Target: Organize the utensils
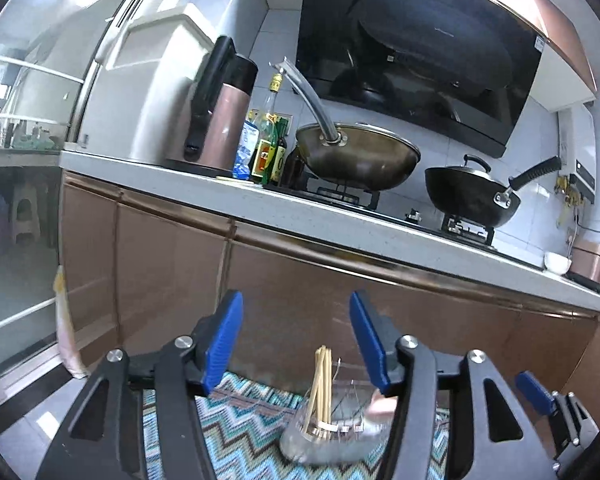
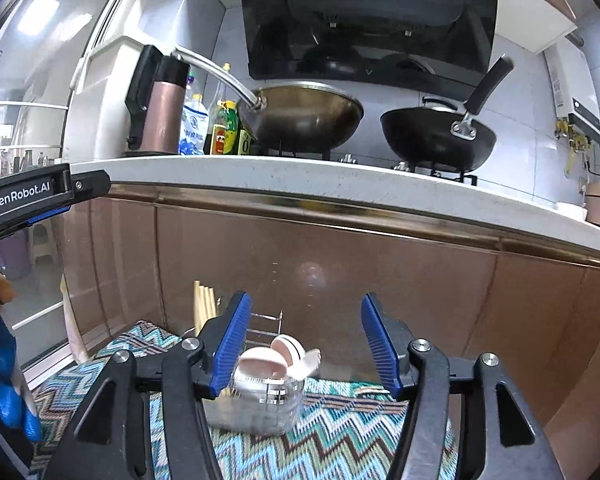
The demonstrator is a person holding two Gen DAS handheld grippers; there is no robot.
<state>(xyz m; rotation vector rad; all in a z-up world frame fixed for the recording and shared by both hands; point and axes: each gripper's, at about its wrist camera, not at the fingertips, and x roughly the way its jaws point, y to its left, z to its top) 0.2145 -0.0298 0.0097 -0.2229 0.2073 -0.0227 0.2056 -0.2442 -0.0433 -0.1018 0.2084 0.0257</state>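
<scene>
A clear utensil holder (image 1: pixel 332 436) stands on a zigzag-patterned mat (image 1: pixel 244 412) on the floor before the kitchen cabinets. Several wooden chopsticks (image 1: pixel 322 380) stand upright in it. In the right wrist view the holder (image 2: pixel 260 404) also carries pink and white spoons (image 2: pixel 276 360), and the chopsticks (image 2: pixel 204 304) stick up at its left. My left gripper (image 1: pixel 296 340) is open and empty above the holder. My right gripper (image 2: pixel 306 340) is open and empty, just above the spoons. The left gripper's body (image 2: pixel 24 196) shows at the left edge of the right wrist view.
Brown cabinet doors (image 2: pixel 340 280) rise right behind the mat. Above them the white counter (image 2: pixel 300 176) carries a steel wok (image 2: pixel 300 116), a black wok (image 2: pixel 436 136), oil bottles (image 2: pixel 224 128) and a pink kettle (image 2: pixel 160 112). A glass door (image 1: pixel 16 280) is at the left.
</scene>
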